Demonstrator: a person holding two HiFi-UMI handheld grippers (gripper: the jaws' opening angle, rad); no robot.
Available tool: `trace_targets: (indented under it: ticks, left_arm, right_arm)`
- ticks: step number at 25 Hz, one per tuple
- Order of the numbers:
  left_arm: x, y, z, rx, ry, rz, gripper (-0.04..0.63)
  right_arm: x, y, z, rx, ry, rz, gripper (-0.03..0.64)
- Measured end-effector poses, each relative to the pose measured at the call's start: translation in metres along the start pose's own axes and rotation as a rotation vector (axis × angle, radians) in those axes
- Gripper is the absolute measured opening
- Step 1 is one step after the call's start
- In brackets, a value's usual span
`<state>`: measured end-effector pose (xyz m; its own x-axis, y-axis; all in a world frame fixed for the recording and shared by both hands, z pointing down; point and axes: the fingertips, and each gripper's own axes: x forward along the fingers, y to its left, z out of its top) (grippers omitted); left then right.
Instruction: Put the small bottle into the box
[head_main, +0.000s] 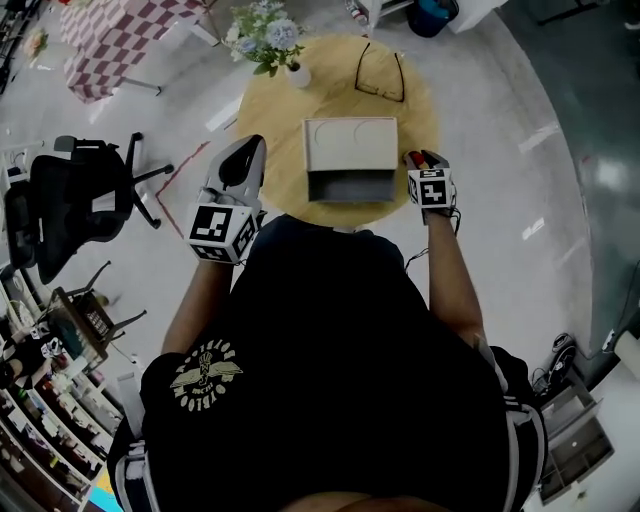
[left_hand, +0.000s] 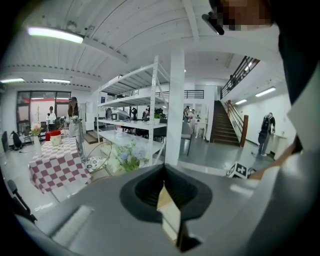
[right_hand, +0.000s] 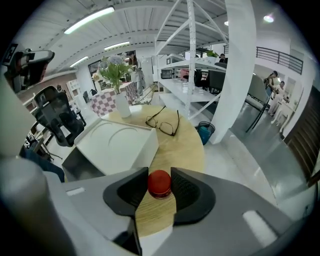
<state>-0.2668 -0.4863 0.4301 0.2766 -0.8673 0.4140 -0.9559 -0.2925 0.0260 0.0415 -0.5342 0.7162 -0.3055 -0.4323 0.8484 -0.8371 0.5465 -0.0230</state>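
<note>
Mostly hidden: small bottle (right_hand: 159, 183) between jaws.

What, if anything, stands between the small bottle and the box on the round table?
Nothing visible. The small bottle sits between the right gripper's jaws, and only the wooden table shows between it and the box.

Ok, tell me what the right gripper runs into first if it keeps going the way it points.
The small bottle: its red cap already sits between the jaws of the right gripper. Past that, probably the round wooden table just beneath it.
</note>
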Motion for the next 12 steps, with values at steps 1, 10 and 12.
trace_targets:
  ticks: [1,10,12]
  left_arm:
    - [-0.001,0.001,0.0,-0.002,-0.003,0.001,0.0]
    - [-0.019,0.003,-0.004,-0.032,-0.041,0.014,0.0]
    - [-0.023,0.008,-0.006,-0.048,-0.049,0.019,0.0]
  right_arm:
    - [0.0,0.003,0.0,-0.002,0.001,0.006,0.152]
    - [-0.026,0.031,0.021,-0.071,-0.016,0.062,0.152]
    - [-0.035,0.041,0.033,-0.1,-0.013,0.082,0.152]
